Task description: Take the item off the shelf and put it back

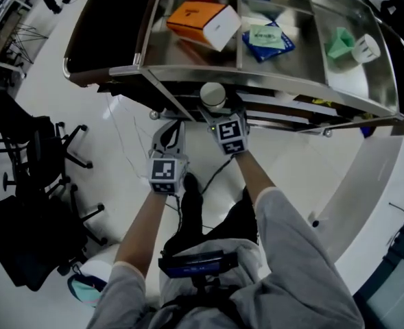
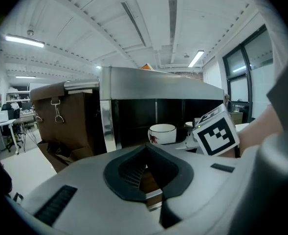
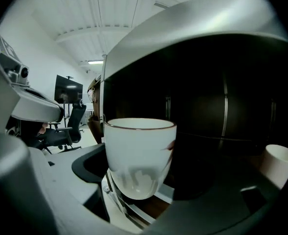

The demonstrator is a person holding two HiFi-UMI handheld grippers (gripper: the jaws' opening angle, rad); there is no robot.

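Cup (image 1: pixel 212 96), white with a dark rim line, is the item under handling. It sits at the front edge of the shelf (image 1: pixel 256 74), just below the top tier's metal rim.

Left side: the left hand-held gripper (image 1: pixel 169 134) hangs below and just left of the cup, apart from it. Its own view shows the jaws brought together with nothing between them.

Centre: the right hand-held gripper (image 1: pixel 219 112) reaches up to the cup. Its view shows the cup (image 3: pixel 140 155) upright between widely spread jaws, with no shelf surface visible under the base. Judgement: the jaws are clamped on the cup's walls and carrying it.

Right side: an orange box (image 1: pixel 198 16), a blue packet (image 1: pixel 267 38), a green object (image 1: pixel 339 43) and a second white cup (image 1: pixel 366 46) lie on the top tier, untouched.

Progress, as a judgement: the cup is in hand at the mouth of the lower tier. Whether it is coming out or going back cannot be told. Release on the shelf is outstanding.

View comparison: the head view alone shows the top tier's contents and both arms. The left gripper view alone shows the cup (image 2: pixel 162 132) side-on against the dark lower tier, beside the right unit's marker cube (image 2: pixel 216 135). The right gripper view alone shows another pale cup (image 3: pixel 278 163) deeper inside that tier.
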